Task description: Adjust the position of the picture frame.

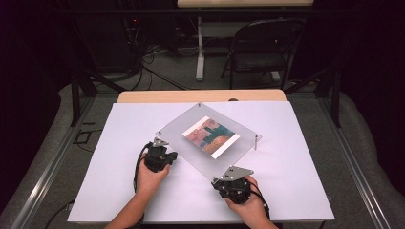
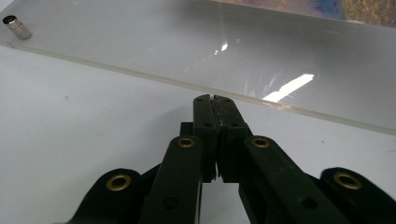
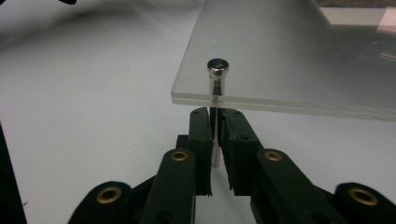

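A: Nearest the lens, the right gripper (image 3: 215,112) has its jaws drawn almost together, with the metal standoff post (image 3: 217,86) rising right at their tips. Are the pads pinching the post's lower shaft? It looks so, though the angle is too steep to be sure.

B: I read it the same way. That post goes through the near corner of the clear acrylic panel (image 3: 289,60), which sits raised above the white tabletop (image 3: 84,107). The photo print (image 1: 211,136) lies under the panel, near its middle.

A: And the left gripper (image 2: 215,100)?

B: Jaws closed with nothing between them, tips just short of the panel's edge. Another standoff post (image 2: 17,27) stands at the far corner on that side.

A: So what could go wrong?

B: If the right gripper tugs sideways rather than along the post, the panel may skid across the smooth tabletop and drag the print off-centre. The polished shaft may also slip out of a light pinch.

A: And the left?

B: Closed and off the panel, it braces nothing, so any twist at the post may swing the whole panel.
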Demonstrator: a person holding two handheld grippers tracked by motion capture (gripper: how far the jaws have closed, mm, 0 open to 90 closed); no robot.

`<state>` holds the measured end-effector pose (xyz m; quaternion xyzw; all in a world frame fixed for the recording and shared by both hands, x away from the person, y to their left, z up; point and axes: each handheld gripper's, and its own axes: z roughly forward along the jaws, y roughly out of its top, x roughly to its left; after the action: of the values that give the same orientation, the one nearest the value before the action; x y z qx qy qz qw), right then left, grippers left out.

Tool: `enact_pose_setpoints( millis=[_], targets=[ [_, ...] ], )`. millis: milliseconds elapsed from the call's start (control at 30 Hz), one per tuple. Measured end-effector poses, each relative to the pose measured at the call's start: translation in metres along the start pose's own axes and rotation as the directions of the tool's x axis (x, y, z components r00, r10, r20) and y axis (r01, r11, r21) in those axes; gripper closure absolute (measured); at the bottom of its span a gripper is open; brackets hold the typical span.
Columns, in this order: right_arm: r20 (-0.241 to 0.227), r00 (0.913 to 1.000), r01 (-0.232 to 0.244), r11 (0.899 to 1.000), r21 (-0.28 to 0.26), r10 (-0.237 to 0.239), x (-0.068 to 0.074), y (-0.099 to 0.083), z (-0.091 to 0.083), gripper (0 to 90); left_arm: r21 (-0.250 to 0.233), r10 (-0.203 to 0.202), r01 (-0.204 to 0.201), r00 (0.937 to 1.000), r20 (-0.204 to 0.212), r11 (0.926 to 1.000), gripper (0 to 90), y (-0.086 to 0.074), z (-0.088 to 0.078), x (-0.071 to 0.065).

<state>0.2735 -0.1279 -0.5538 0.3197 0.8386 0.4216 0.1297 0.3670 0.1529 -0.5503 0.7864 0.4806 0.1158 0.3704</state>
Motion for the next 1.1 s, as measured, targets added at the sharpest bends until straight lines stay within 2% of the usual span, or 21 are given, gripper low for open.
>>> enact_pose_setpoints(
  millis=[67,100,167,333,400,433,467,500,533,567,600,633,667,700,733,767,800,833,933,1000,1100],
  targets=[
    [0.003,1.0000,0.001,1.000,-0.013,-0.001,-0.002,0.001,-0.004,78.8,-0.014,-0.004,0.004,1.0000,-0.002,0.9999,84.3,-0.001,-0.003,0.001],
    [-0.001,1.0000,-0.004,1.000,-0.006,0.004,-0.004,0.001,-0.008,75.8,-0.023,-0.018,0.018,0.9998,0.012,0.9996,83.6,-0.002,-0.006,0.001],
    [-0.005,1.0000,-0.006,1.000,-0.006,0.006,-0.006,-0.001,-0.012,73.2,-0.021,-0.023,0.023,0.9995,0.021,0.9995,81.9,-0.004,-0.009,-0.001],
    [0.002,0.9999,-0.016,1.000,-0.016,0.016,-0.008,-0.004,-0.022,72.4,-0.029,-0.016,0.017,0.9991,0.038,0.9994,76.2,-0.007,-0.019,-0.008],
    [0.006,0.9999,-0.010,1.000,-0.020,0.010,-0.008,-0.007,-0.029,71.4,-0.047,-0.007,0.009,0.9989,0.046,0.9989,73.7,-0.009,-0.025,-0.013],
    [0.016,0.9998,-0.007,1.000,-0.023,0.007,-0.009,-0.011,-0.037,70.6,-0.059,-0.006,0.008,0.9987,0.050,0.9982,72.5,-0.011,-0.030,-0.017],
    [0.016,0.9998,-0.007,1.000,-0.023,0.007,-0.009,-0.011,-0.037,70.6,-0.059,-0.006,0.008,0.9987,0.050,0.9982,71.4,-0.011,-0.030,-0.017],
    [0.031,0.9994,-0.013,0.999,-0.042,0.014,-0.012,-0.015,-0.045,70.0,-0.067,0.006,-0.002,0.9986,0.052,0.9978,69.9,-0.014,-0.034,-0.020],
    [0.031,0.9994,-0.013,0.999,-0.042,0.014,-0.012,-0.015,-0.045,70.0,-0.067,0.006,-0.002,0.9986,0.052,0.9978,68.5,-0.014,-0.034,-0.020],
    [0.062,0.9979,-0.015,0.998,-0.061,0.019,-0.018,-0.017,-0.053,68.8,-0.078,0.012,-0.008,0.9982,0.058,0.9969,66.7,-0.016,-0.038,-0.024],
    [0.062,0.9979,-0.015,0.998,-0.061,0.019,-0.018,-0.017,-0.053,68.8,-0.078,0.012,-0.008,0.9982,0.058,0.9969,65.7,-0.016,-0.038,-0.024],
    [0.096,0.9940,-0.046,0.996,-0.079,0.053,-0.031,-0.018,-0.060,67.2,-0.080,0.020,-0.015,0.9976,0.067,0.9967,64.1,-0.019,-0.040,-0.027],
    [0.096,0.9940,-0.046,0.996,-0.079,0.053,-0.031,-0.018,-0.060,67.2,-0.080,0.020,-0.015,0.9976,0.067,0.9967,62.9,-0.019,-0.040,-0.027],
    [0.127,0.9880,-0.075,0.992,-0.102,0.088,-0.042,-0.018,-0.064,67.3,-0.084,0.020,-0.014,0.9971,0.073,0.9964,61.6,-0.021,-0.041,-0.031],
    [0.150,0.9835,-0.084,0.989,-0.118,0.101,-0.050,-0.018,-0.066,68.0,-0.084,0.020,-0.014,0.9971,0.073,0.9964,60.6,-0.021,-0.041,-0.031],
    [0.150,0.9835,-0.084,0.989,-0.118,0.101,-0.050,-0.018,-0.066,68.0,-0.082,0.023,-0.017,0.9967,0.077,0.9965,60.6,-0.022,-0.042,-0.033],
    [0.172,0.9778,-0.097,0.986,-0.136,0.120,-0.057,-0.019,-0.067,69.2,-0.085,0.030,-0.024,0.9965,0.078,0.9961,59.4,-0.023,-0.042,-0.035],
    [0.212,0.9636,-0.132,0.979,-0.157,0.163,-0.074,-0.019,-0.068,69.6,-0.085,0.031,-0.024,0.9954,0.090,0.9961,57.7,-0.025,-0.042,-0.039],
    [0.279,0.9423,-0.149,0.978,-0.146,0.185,-0.097,-0.021,-0.065,69.1,-0.088,0.036,-0.027,0.9944,0.100,0.9957,54.9,-0.027,-0.041,-0.042],
    [0.308,0.9311,-0.161,0.978,-0.133,0.195,-0.111,-0.023,-0.061,68.4,-0.083,0.037,-0.028,0.9934,0.108,0.9961,53.0,-0.029,-0.039,-0.046],
    [0.325,0.9225,-0.176,0.976,-0.129,0.209,-0.122,-0.024,-0.057,67.3,-0.075,0.041,-0.032,0.9930,0.111,0.9966,51.6,-0.030,-0.039,-0.046]
  ],
)
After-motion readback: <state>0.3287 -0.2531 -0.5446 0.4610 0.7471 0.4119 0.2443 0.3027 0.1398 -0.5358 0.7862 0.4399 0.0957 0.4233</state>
